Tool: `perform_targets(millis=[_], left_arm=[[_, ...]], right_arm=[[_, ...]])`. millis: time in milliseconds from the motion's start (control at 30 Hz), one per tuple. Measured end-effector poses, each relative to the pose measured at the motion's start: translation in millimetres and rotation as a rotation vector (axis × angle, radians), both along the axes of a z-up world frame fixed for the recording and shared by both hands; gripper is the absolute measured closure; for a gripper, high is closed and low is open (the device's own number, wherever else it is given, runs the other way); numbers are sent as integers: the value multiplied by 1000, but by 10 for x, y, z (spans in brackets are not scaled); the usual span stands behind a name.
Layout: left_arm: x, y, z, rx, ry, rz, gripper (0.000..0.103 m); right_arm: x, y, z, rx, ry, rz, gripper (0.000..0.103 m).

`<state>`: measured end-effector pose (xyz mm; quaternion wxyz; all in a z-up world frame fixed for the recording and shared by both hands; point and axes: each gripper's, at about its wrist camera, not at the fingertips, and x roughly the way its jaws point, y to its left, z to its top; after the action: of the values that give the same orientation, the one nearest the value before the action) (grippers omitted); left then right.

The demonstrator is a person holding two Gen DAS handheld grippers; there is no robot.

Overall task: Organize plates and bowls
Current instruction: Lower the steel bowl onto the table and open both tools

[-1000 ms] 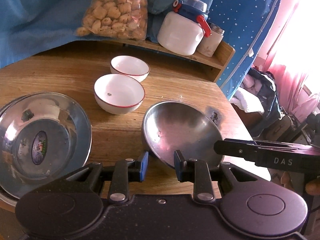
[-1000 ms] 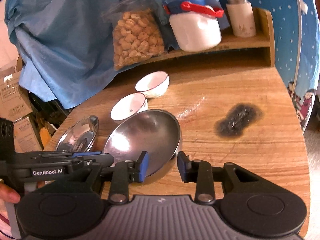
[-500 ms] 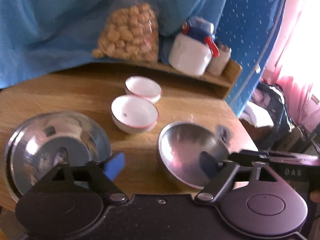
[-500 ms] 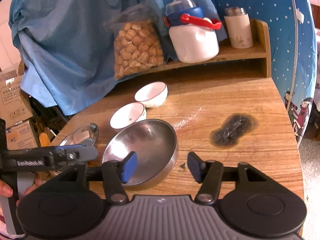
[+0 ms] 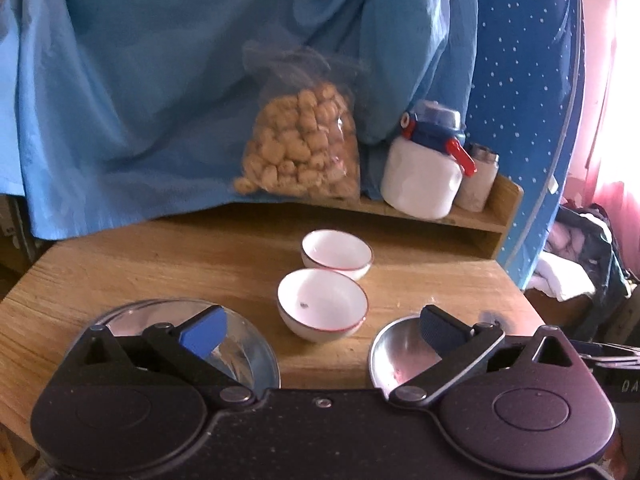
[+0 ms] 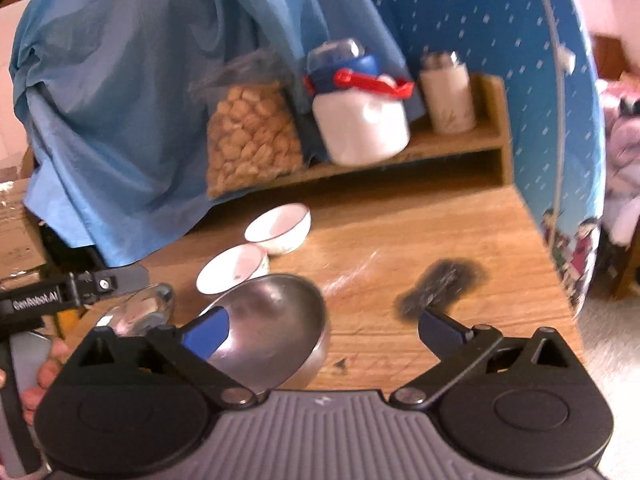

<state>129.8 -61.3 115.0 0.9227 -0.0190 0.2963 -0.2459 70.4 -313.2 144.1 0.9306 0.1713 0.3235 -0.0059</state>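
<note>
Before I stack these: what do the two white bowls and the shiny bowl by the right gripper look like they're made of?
The two white bowls: glossy white with a thin red rim line, likely glazed ceramic, possibly melamine. The shiny bowl: silvery with blurred mirror reflections and a thin rim, most likely polished stainless steel.

Soft daylight, motion blur, fisheye bending

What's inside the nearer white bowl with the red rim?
The nearer white bowl holds only a small dark speck on its white inside; what the speck is cannot be told. Its whole inside shows in the left wrist view; nothing covers it.
</note>
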Motion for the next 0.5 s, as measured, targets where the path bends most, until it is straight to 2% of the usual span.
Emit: perform_targets(millis=[167, 300, 500], left_arm=[[-32, -54, -19, 34, -31, -18, 1], [-2, -90, -66, 38, -13, -46, 1], [99, -121, -79, 70, -17, -35, 1]], right_arm=[[-12, 5, -61, -36, 13, -13, 0], [19, -40, -100, -27, 28, -16, 0], [140, -46, -106, -50, 31, 12, 0]])
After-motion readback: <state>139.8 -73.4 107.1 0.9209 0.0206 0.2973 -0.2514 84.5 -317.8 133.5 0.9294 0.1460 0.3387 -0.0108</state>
